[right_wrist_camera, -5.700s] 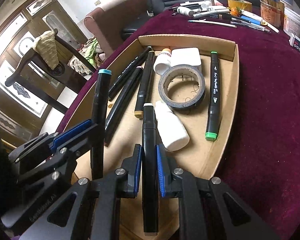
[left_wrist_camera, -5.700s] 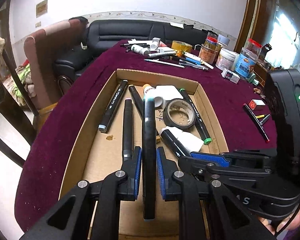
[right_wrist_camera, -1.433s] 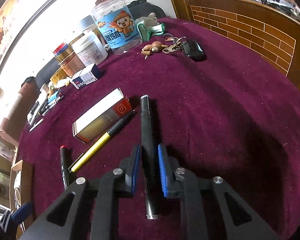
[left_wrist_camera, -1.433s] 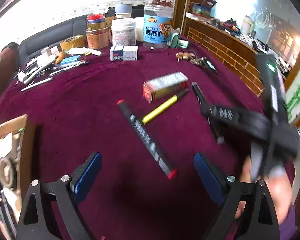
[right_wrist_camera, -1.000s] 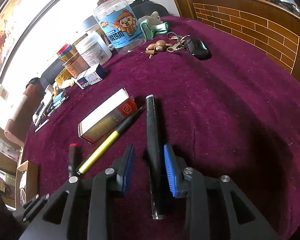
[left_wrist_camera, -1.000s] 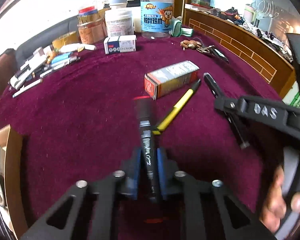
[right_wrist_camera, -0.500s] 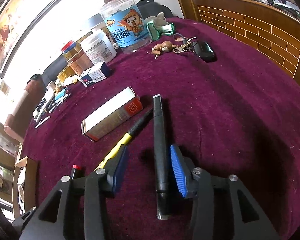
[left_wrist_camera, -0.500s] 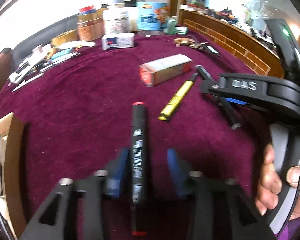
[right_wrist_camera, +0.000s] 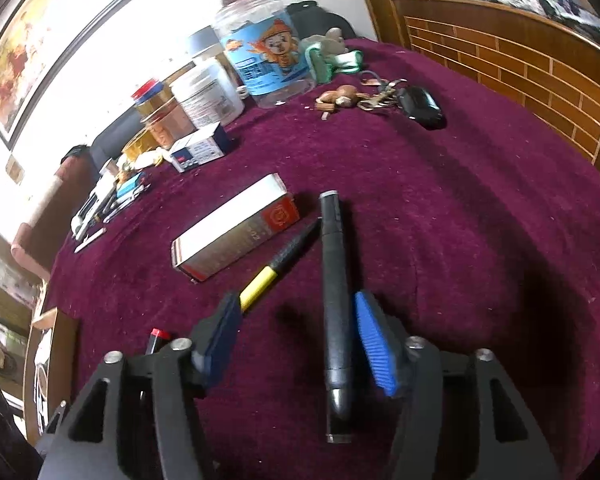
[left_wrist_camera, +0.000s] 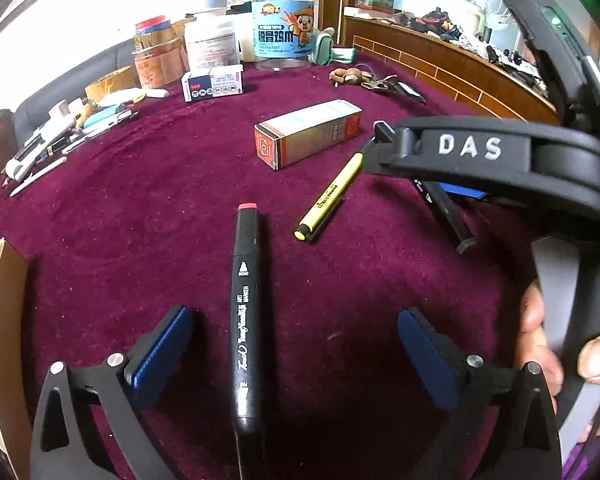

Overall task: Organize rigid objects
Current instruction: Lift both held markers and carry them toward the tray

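black marker [left_wrist_camera: 244, 320], lying flat on the maroon tablecloth [left_wrist_camera: 140, 200], lengthwise between the wide-apart blue pads of the left gripper [left_wrist_camera: 292, 354], nearer the left pad but touching neither. judging it light, stiff and smooth-sided (plastic barrel, likely a bit slippery), not fragile; best taking hold around the middle of the barrel, across the printed lettering, pads square to the flat sides, keeping off the caps. looking long and squarish, black all over, white lettering running down the body, a red band at the far end cap.

left gripper standing released, jaws just having been opening, marker lying free between them. right gripper [right_wrist_camera: 298, 340] also loosened, jaws just having been opening, partway apart, pads not pressing on anything.

dark pen [right_wrist_camera: 334, 300] lying on the cloth between those right pads, close beside the right-hand one (contact hard to tell), pointing away toward the keys [right_wrist_camera: 384, 98]. seeming just as light and rigid, rounder and so likelier to roll; gripping mid-barrel looking safest.

yellow pen [left_wrist_camera: 328, 198] lying between marker and dark pen, its far end near the small box [left_wrist_camera: 306, 134]. cardboard tray [left_wrist_camera: 4, 280] showing at the left edge of the left view, well apart from the marker.
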The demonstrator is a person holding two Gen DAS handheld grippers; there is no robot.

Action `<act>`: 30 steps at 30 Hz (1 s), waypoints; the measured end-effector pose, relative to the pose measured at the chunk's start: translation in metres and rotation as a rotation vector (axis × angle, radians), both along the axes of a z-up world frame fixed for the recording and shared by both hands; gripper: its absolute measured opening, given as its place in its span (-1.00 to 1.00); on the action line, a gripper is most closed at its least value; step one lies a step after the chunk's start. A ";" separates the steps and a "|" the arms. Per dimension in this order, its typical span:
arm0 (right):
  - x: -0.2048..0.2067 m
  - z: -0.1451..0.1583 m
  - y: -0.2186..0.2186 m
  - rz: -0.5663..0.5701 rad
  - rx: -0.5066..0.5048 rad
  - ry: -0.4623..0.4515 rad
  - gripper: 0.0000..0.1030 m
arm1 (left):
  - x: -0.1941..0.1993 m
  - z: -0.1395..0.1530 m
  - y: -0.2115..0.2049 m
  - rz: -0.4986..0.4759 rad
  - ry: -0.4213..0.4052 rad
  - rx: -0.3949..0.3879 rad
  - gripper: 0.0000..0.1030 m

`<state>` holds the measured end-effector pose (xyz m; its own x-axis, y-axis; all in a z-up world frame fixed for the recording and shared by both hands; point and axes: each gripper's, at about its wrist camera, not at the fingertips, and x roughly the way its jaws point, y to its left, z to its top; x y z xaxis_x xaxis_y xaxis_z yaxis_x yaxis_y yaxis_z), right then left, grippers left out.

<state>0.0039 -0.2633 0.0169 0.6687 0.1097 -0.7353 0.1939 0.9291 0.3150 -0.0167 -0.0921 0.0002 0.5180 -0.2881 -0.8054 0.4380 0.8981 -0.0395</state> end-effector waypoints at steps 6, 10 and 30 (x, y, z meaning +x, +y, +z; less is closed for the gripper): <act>0.004 0.001 0.010 0.032 -0.083 0.026 0.20 | -0.015 0.011 0.003 -0.007 -0.021 0.036 -0.56; 0.002 0.000 0.015 0.008 -0.175 0.048 -0.17 | -0.026 0.012 0.013 -0.006 0.002 0.029 -0.72; 0.003 -0.001 0.009 -0.052 -0.251 0.045 -0.72 | -0.042 0.017 0.043 0.030 0.007 -0.077 -0.73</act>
